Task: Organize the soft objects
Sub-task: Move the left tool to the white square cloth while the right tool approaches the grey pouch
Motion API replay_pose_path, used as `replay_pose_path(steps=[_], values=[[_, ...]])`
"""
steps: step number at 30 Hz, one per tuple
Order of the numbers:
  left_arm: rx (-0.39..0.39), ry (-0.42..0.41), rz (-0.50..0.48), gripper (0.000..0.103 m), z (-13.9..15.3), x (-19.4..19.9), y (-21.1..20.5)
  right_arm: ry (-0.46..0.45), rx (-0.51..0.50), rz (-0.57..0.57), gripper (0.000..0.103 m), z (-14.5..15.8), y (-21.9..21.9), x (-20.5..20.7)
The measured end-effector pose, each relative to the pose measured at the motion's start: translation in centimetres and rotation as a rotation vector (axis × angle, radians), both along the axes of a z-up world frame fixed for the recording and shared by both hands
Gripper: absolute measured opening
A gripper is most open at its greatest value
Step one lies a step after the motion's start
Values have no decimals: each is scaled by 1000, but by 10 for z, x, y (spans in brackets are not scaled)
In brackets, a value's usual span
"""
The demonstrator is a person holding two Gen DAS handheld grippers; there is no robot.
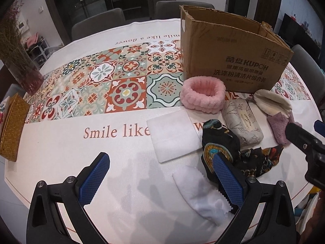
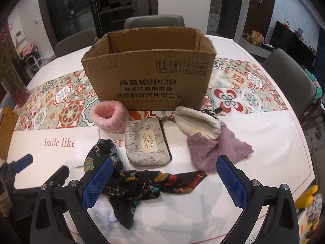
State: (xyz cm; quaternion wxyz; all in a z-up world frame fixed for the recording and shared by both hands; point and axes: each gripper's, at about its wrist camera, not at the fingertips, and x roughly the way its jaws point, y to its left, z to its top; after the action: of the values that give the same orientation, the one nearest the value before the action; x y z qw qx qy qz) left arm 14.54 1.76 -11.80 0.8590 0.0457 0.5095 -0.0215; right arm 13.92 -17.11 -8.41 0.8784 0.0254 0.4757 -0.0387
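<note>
An open cardboard box point(image 2: 150, 77) stands on the round table, also in the left wrist view point(image 1: 229, 55). In front of it lie a pink fluffy band point(image 2: 109, 119), a grey zip pouch point(image 2: 147, 144), a cream pouch point(image 2: 198, 123), a purple fleece cloth point(image 2: 215, 148), a dark patterned scarf point(image 2: 146, 185), a folded white cloth point(image 1: 172, 135) and a crumpled white cloth point(image 1: 201, 191). My left gripper point(image 1: 160, 180) is open above the table near the crumpled white cloth. My right gripper point(image 2: 164, 182) is open and empty over the scarf.
A vase of dried flowers point(image 1: 22, 65) and a woven yellow box point(image 1: 10, 130) stand at the table's left edge. Grey chairs point(image 2: 154, 21) ring the table. Yellow items point(image 2: 306, 197) lie off the right edge.
</note>
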Motion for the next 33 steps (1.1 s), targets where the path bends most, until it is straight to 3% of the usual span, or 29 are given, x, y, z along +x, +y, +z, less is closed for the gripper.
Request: replay_pose_path(steps=[14,33], values=[[-17,109,26,103,-37,48,-1,85,30,2,103,-32,-1,54],[-21,218,39,102,-77,87,-7,174,59,15,103,-68,-4,89]])
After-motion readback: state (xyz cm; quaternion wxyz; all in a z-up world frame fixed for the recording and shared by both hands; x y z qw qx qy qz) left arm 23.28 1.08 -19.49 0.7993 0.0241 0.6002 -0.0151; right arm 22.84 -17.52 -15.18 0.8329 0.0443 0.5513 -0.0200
